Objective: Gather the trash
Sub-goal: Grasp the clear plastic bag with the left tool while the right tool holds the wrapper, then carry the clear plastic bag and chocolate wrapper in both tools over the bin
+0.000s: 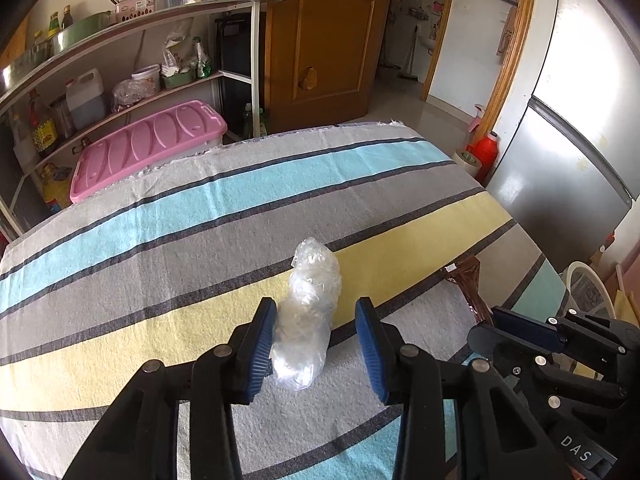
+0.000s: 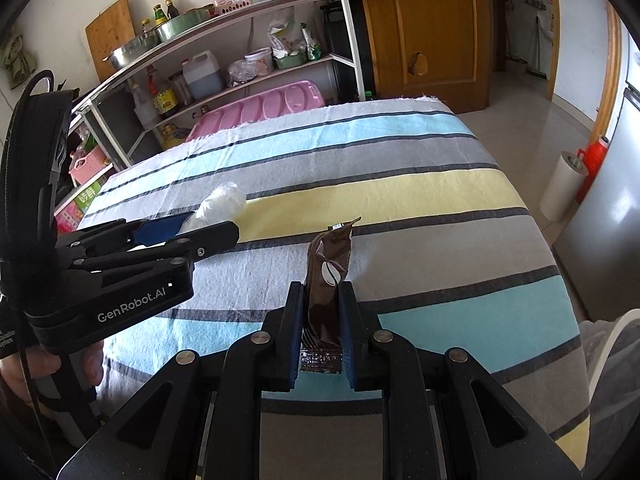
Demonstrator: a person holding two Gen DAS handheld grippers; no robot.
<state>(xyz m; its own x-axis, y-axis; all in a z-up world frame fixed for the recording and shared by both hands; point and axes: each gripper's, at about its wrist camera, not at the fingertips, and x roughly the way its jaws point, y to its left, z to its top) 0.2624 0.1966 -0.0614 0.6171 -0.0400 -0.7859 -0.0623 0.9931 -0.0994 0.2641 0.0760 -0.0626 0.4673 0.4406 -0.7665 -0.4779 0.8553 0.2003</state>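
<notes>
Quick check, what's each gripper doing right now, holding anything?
Left gripper: open around the crumpled clear plastic; one pad touches it, the other stands clear.
Right gripper: shut on the brown wrapper.

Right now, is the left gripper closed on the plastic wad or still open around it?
Open. The left gripper straddles the crumpled clear plastic; one pad touches it, but a gap remains at the other pad.

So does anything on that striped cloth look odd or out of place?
Only the trash: a crumpled clear plastic wad lies on the striped cloth between the left gripper pads. Nothing spilled or damaged.
</notes>
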